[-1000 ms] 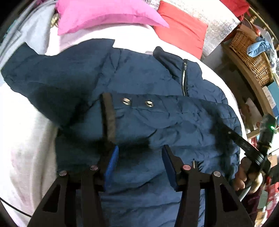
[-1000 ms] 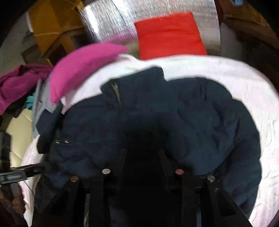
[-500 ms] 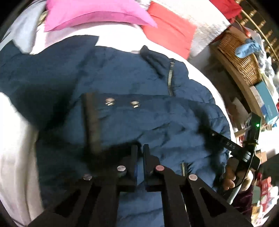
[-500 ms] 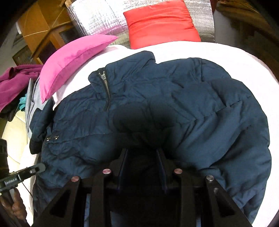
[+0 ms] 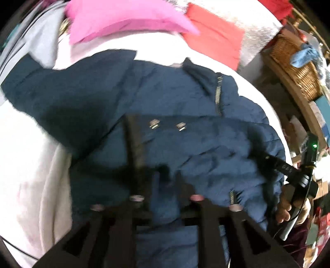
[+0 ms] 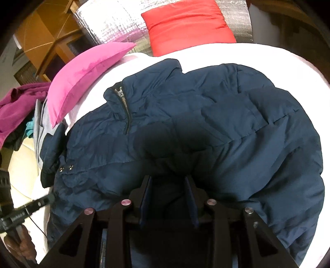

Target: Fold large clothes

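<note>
A navy puffer jacket lies spread on a white bed, collar and zip towards the pillows. One sleeve is folded across its front, with a dark cuff and two metal snaps. My left gripper hovers low over the jacket just right of the cuff. Its jaws are opening, with jacket fabric showing between them and no visible pinch. My right gripper is shut on a raised fold at the jacket's lower edge. Each gripper shows in the other's view: the right one with a hand, the left one.
A pink pillow and a red pillow lie at the head of the white sheet. A wicker basket stands on shelves at the right. Purple clothes are piled beyond the bed's left side.
My left gripper went from open beside the cuff to shut, and its jaws now stand apart again. The right gripper keeps its hold on the jacket fold.
</note>
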`<state>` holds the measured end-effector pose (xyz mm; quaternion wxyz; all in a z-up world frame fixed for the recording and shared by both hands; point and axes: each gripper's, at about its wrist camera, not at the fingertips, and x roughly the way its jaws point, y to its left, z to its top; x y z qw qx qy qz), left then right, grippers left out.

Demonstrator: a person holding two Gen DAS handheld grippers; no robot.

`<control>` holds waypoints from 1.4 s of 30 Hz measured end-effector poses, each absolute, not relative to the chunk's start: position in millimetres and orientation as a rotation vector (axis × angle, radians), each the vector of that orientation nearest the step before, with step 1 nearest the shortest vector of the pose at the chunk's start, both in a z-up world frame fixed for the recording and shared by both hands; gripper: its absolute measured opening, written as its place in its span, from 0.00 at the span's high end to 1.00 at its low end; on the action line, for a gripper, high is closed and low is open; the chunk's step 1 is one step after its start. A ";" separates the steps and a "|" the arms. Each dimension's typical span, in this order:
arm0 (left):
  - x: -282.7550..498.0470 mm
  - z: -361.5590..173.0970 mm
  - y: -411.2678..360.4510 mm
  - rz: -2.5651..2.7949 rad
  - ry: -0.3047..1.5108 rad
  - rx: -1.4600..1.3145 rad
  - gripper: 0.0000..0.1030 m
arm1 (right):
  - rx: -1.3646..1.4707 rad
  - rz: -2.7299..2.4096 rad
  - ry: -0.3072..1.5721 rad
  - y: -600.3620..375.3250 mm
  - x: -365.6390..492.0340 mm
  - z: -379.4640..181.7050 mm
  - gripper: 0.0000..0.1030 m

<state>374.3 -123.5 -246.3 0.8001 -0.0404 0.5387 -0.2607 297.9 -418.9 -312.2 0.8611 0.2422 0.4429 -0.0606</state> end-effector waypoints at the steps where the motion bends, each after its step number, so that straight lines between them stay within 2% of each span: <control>1: 374.2 -246.9 -119.4 -0.542 1.156 -0.091 0.57 | 0.508 -0.129 0.927 -418.0 296.9 -312.1 0.64; 5: 370.0 -250.4 -116.7 -0.599 1.165 -0.142 0.54 | 0.525 -0.132 0.914 -415.0 291.2 -311.1 0.58; 10: 374.5 -264.3 -129.4 -0.585 1.187 -0.126 0.52 | 0.518 -0.145 0.911 -410.7 286.6 -309.0 0.57; 11: 377.0 -265.1 -129.3 -0.583 1.179 -0.139 0.55 | 0.514 -0.145 0.911 -410.1 286.0 -308.6 0.57; 13: 380.2 -261.4 -130.5 -0.597 1.148 -0.150 0.79 | 0.499 -0.145 0.913 -409.7 285.5 -307.8 0.57; 16: 374.9 -248.6 -138.0 -0.639 1.072 -0.135 0.88 | 0.475 -0.153 0.908 -410.6 285.8 -305.7 0.70; 21: 376.5 -222.4 -158.9 -0.629 0.913 -0.037 0.90 | 0.472 -0.140 0.873 -409.3 285.5 -301.8 0.72; 27: 395.2 -230.4 -166.3 -0.515 0.922 0.107 0.89 | 0.468 0.004 0.770 -384.5 292.2 -289.2 0.72; 30: 397.4 -238.6 -163.5 -0.474 0.973 0.162 0.84 | 0.438 0.073 0.818 -358.6 306.0 -295.3 0.70; 33: 392.8 -221.9 -144.5 -0.534 0.955 0.113 0.79 | 0.368 0.051 0.900 -341.0 316.8 -311.1 0.68; 35: 390.4 -205.7 -127.4 -0.568 0.912 0.059 0.69 | 0.353 0.056 0.892 -338.7 315.3 -307.8 0.67; 36: 390.2 -195.7 -111.6 -0.583 0.886 0.015 0.58 | 0.383 0.075 0.882 -341.6 313.0 -304.6 0.63; 37: 392.0 -186.1 -91.1 -0.572 0.853 -0.036 0.46 | 0.413 0.091 0.869 -344.8 310.5 -302.4 0.51; 38: 395.2 -180.5 -75.1 -0.545 0.833 -0.070 0.41 | 0.449 0.103 0.848 -349.3 306.7 -300.0 0.41; 39: 401.8 -177.0 -48.6 -0.474 0.809 -0.119 0.33 | 0.470 0.107 0.828 -352.9 303.6 -298.4 0.40; 42: 425.3 -189.6 4.3 -0.304 0.827 -0.240 0.30 | 0.487 0.100 0.815 -357.1 303.7 -299.7 0.40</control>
